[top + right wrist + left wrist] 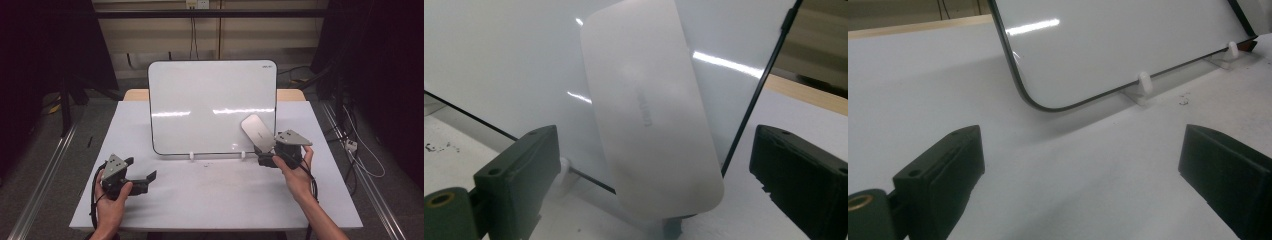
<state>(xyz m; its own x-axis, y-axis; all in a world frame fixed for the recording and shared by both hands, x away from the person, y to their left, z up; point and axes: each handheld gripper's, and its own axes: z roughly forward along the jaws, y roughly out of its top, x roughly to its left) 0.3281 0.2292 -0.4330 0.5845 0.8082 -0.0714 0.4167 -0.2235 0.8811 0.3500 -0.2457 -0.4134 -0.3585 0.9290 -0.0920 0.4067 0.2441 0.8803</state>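
Note:
A white board (pixel 200 100) with a thin black rim stands tilted back on two small white clips (pixel 191 155) in the middle of the table. A pale rounded eraser-like pad (pixel 256 131) rests against its lower right corner. My right gripper (pixel 263 152) is right in front of that pad. In the right gripper view its jaws stand wide apart on either side of the pad (pixel 654 115), touching neither side. My left gripper (pixel 142 169) hovers open over the front left of the table, facing the board's lower left corner (pixel 1038 102), nothing between its jaws.
The grey-white table (pixel 210 200) has bare room in front of the board and to both sides. A few dark specks (pixel 1183 101) lie by the clips. Metal rails (pixel 45 175) run along the floor on both sides, and cables (pixel 357 150) trail at the right.

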